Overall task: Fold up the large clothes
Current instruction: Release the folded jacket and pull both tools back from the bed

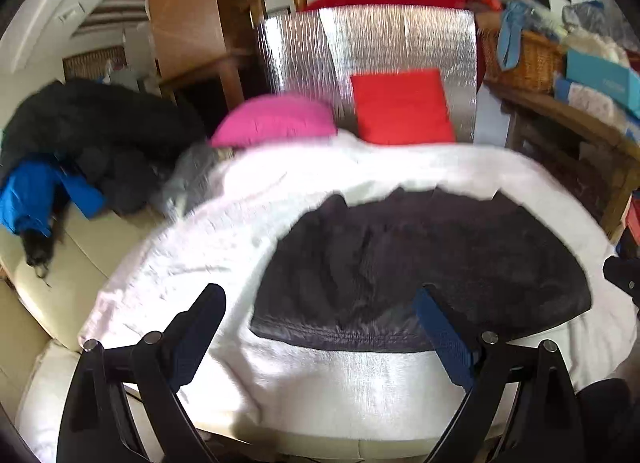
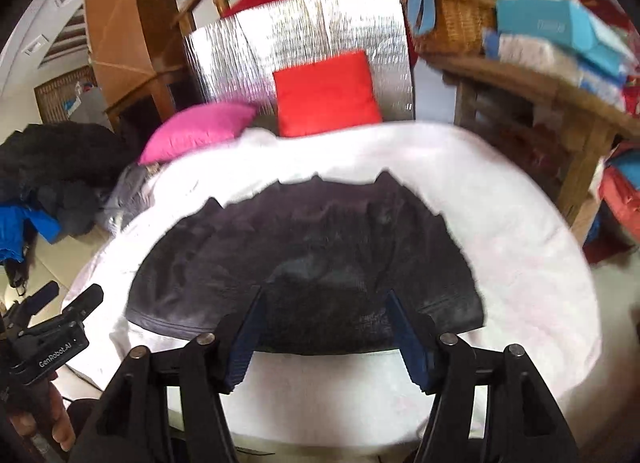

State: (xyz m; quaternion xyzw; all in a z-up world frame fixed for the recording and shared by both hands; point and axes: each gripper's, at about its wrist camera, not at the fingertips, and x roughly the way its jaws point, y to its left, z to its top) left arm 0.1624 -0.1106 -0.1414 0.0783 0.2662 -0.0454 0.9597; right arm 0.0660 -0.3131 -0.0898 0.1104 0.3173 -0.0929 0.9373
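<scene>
Both my grippers, left gripper [image 1: 320, 327] and right gripper [image 2: 324, 327], spread wide, empty, above the dark garment [image 2: 304, 255]; fold laid, next grab its near hem.

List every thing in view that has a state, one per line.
dark garment: spread flat on the white blanket, not held
left tool: open, empty
right tool: open, empty
pink cushion: lying flat
red cushion: propped upright
black and blue coats: heaped, unfolded
</scene>
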